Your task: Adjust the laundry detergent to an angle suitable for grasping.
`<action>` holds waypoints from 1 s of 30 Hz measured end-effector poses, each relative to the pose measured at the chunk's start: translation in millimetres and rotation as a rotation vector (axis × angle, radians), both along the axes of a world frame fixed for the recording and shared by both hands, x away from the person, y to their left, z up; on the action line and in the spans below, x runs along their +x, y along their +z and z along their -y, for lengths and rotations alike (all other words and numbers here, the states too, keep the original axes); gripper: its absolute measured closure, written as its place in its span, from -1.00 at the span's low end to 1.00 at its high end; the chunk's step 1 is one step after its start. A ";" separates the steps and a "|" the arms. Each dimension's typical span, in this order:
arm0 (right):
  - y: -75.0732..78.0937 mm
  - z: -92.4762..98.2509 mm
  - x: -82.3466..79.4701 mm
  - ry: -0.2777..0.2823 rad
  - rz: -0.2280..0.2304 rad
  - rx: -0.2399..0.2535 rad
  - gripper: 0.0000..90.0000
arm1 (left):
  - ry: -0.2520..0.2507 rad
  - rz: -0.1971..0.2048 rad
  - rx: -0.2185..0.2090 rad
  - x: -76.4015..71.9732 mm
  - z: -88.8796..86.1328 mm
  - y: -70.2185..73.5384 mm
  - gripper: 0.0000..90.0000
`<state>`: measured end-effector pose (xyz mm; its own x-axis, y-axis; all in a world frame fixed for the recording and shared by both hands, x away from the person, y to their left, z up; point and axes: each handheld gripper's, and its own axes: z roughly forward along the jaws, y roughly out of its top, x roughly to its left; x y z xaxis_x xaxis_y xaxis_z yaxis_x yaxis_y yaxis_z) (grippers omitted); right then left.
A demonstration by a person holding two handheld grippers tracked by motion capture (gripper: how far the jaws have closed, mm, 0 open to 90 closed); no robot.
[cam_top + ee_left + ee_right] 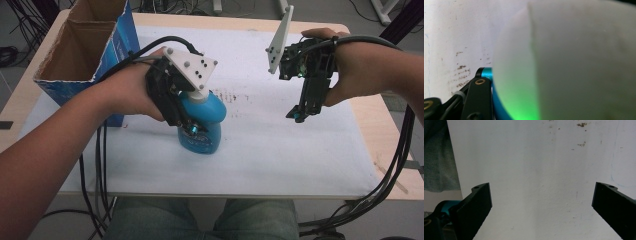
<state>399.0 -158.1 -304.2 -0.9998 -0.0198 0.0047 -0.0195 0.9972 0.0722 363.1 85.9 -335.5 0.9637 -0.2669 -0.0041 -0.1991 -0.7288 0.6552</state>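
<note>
High view: blue bottle (202, 125) is clamped at its neck by left gripper (187, 127), beside the cardboard box (75, 47). Right gripper (299, 115) is held with jaws spread above bare counter (300, 165).

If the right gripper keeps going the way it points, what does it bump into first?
Probably just the white mat. The right gripper points down with its jaws wide open and nothing between them. The bottle sits off to the side in the left gripper.
</note>
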 end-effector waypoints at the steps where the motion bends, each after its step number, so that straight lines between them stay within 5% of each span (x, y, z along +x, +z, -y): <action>1: 0.1 0.0 -0.1 0.000 0.001 0.000 -0.96 | 0.002 -0.005 0.003 0.3 0.1 -0.2 -0.06; 18: 2.5 1.5 -1.7 0.006 0.003 0.004 -0.96 | 0.065 -0.032 0.019 -3.3 -6.5 14.4 -0.32; 30: 4.5 3.3 -3.1 0.004 0.008 0.007 -0.96 | 0.091 -0.031 0.111 -4.5 -11.5 23.9 -0.49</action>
